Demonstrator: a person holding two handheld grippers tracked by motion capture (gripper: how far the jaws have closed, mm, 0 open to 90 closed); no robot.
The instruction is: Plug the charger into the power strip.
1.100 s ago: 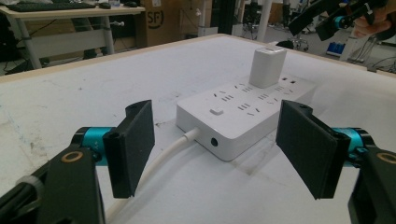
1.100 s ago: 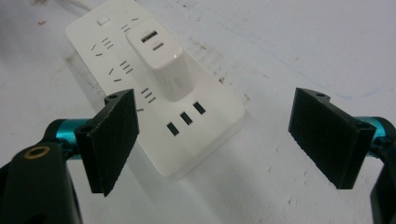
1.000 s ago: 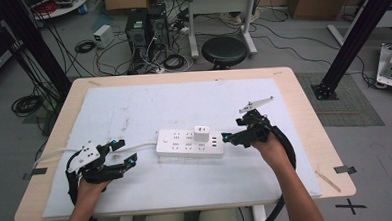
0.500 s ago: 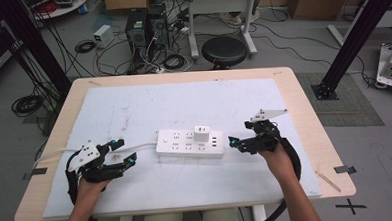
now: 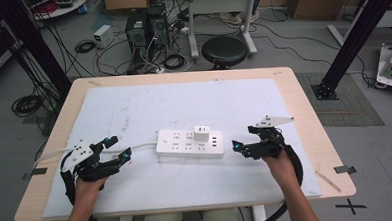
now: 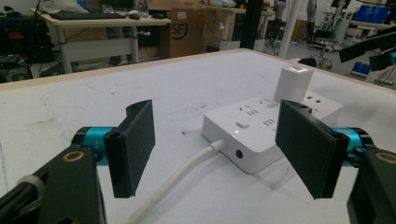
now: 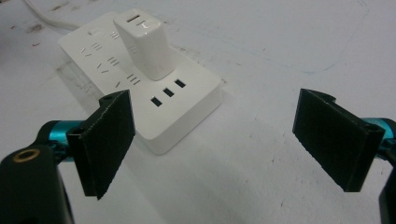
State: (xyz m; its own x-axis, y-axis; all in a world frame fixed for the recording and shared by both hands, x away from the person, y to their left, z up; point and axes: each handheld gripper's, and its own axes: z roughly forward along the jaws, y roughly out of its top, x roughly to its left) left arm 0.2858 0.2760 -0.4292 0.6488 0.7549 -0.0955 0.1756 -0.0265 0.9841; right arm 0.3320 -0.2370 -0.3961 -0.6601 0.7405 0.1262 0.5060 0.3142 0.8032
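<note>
On a white-matted surface (image 5: 134, 108) in a cable-strewn lab, each wide-open, empty hand-held gripper, left (image 5: 119, 150) and right (image 5: 241, 146), flanks the power strip (image 5: 189, 144) holding a charger (image 5: 202, 133).

Light: you get even, bright overhead | Shadows: soft, faint | Glare: mild on mat (image 5: 184, 111) | Focus: near pads (image 7: 107, 140) slightly soft
</note>
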